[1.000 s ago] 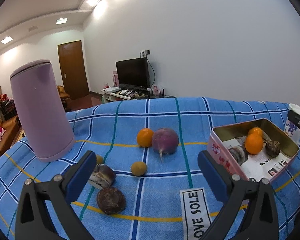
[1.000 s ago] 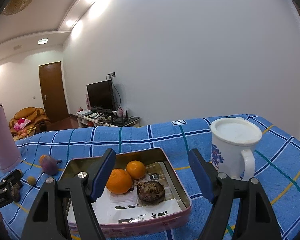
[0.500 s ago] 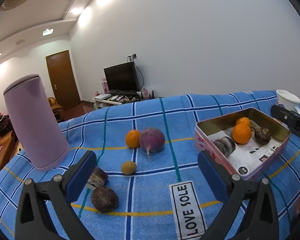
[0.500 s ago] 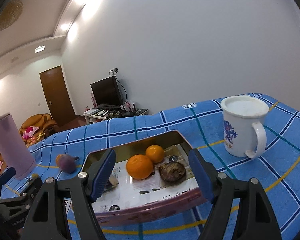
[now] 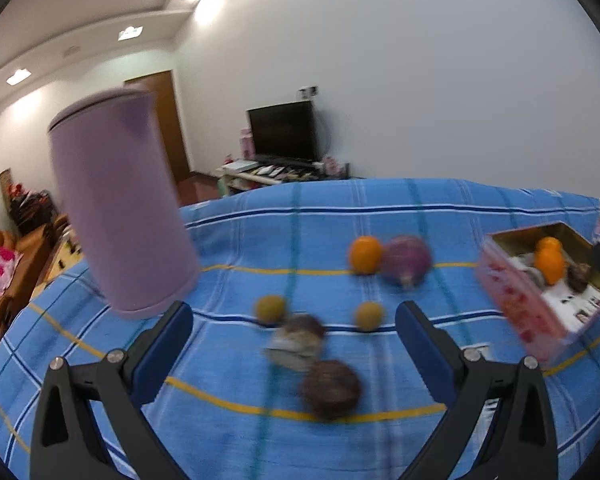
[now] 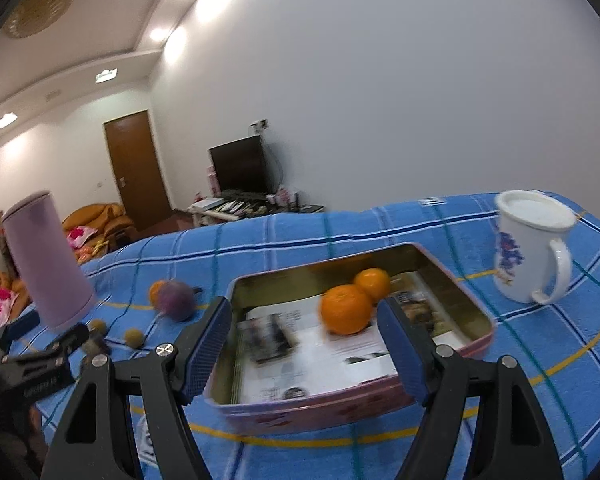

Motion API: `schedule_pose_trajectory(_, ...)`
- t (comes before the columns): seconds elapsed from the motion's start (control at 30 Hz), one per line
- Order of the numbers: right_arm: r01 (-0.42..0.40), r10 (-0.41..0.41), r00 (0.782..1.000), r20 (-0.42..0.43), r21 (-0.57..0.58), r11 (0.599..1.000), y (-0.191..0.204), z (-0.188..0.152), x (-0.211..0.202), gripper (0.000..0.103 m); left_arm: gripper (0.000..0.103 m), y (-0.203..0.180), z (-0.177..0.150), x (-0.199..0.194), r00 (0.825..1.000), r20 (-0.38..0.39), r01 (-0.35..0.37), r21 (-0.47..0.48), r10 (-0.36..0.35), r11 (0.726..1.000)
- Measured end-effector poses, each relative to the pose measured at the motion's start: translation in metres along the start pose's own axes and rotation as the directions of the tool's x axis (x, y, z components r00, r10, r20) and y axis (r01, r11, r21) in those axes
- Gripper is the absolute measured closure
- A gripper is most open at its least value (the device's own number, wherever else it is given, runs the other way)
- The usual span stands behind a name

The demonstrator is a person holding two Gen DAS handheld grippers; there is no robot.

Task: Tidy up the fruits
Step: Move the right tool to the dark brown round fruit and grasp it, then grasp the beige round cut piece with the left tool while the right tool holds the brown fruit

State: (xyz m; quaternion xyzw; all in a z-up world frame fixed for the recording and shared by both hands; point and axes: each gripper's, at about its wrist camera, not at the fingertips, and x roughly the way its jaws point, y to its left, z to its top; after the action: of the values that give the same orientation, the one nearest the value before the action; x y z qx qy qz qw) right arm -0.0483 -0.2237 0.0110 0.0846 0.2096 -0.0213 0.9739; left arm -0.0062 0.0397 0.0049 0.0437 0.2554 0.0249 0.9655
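Loose fruit lies on the blue checked cloth in the left wrist view: an orange, a purple round root, two small yellow fruits, a cut brown piece and a dark brown ball. My left gripper hangs open just before them, holding nothing. The pink tin holds two oranges on printed paper. My right gripper is open over the tin's near side, empty. Its right finger hides a brown item in the tin.
A tall lilac cylinder stands at the left of the cloth. A white mug with a blue pattern stands right of the tin. The left gripper's body shows at the right view's left edge. A sofa and TV stand are behind.
The left view has swung so the brown pieces and yellow fruits now sit between its fingers, and the cylinder looms closer. The right view shifted, with the tin nearer. Both grippers stay open.
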Motion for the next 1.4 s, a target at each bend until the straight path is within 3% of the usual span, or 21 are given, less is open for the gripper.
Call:
schedule_pose_trajectory(0.17,-0.062,0.060,0.998,-0.037,-0.059,0.996,0.036,-0.005,0.006,0.027,0.000,0.041,0.000,0.014,0.999,-0.038,-0.028,-0.053,0.026,0.998)
schedule_pose_trajectory(0.43,-0.166,0.146,0.979,-0.141,-0.145,0.975,0.097,-0.014,0.026,0.027,0.000,0.075,-0.003,0.029,0.996,-0.088,-0.040,-0.071,0.034,0.997)
schedule_pose_trajectory(0.53,-0.233,0.198,0.958,-0.209,-0.159,0.959,0.119,-0.019,0.038,0.027,0.000,0.092,-0.004,0.033,0.993,-0.104,-0.075,-0.102,0.064,0.992)
schedule_pose_trajectory(0.7,-0.356,0.273,0.896,-0.351,-0.196,0.914,0.163,-0.032,0.059,0.027,0.000,0.111,-0.004,0.036,0.991,-0.124,-0.068,-0.169,0.047,0.983)
schedule_pose_trajectory(0.83,-0.410,0.291,0.858,-0.422,-0.223,0.884,0.191,-0.041,0.071,0.027,0.000,0.116,-0.004,0.038,0.990,-0.127,-0.078,-0.181,0.056,0.980)
schedule_pose_trajectory(0.87,-0.412,0.282,0.853,-0.440,-0.234,0.880,0.198,-0.043,0.075,0.029,0.000,0.116,-0.004,0.038,0.991,-0.127,-0.074,-0.184,0.051,0.980)
schedule_pose_trajectory(0.93,-0.425,0.274,0.836,-0.476,-0.244,0.872,0.210,-0.047,0.083,0.052,0.000,0.115,-0.004,0.039,0.992,-0.122,-0.062,-0.175,0.041,0.983)
schedule_pose_trajectory(1.03,-0.432,0.245,0.809,-0.535,-0.258,0.864,0.222,-0.055,0.094,0.058,0.000,0.110,-0.004,0.038,0.992,-0.115,-0.060,-0.149,0.043,0.987)
schedule_pose_trajectory(1.27,-0.401,0.234,0.826,-0.513,-0.244,0.883,0.206,-0.053,0.085,0.061,0.000,0.103,-0.006,0.041,0.993,-0.103,0.043,-0.141,-0.057,0.989)
schedule_pose_trajectory(1.33,-0.388,0.250,0.841,-0.479,-0.213,0.897,0.190,-0.047,0.077,0.061,0.001,0.098,-0.005,0.038,0.990,-0.087,0.099,-0.139,-0.112,0.985)
schedule_pose_trajectory(1.4,-0.360,0.247,0.873,-0.420,-0.213,0.909,0.174,-0.040,0.065,0.061,0.001,0.090,-0.005,0.037,0.980,-0.082,0.170,-0.135,-0.182,0.976)
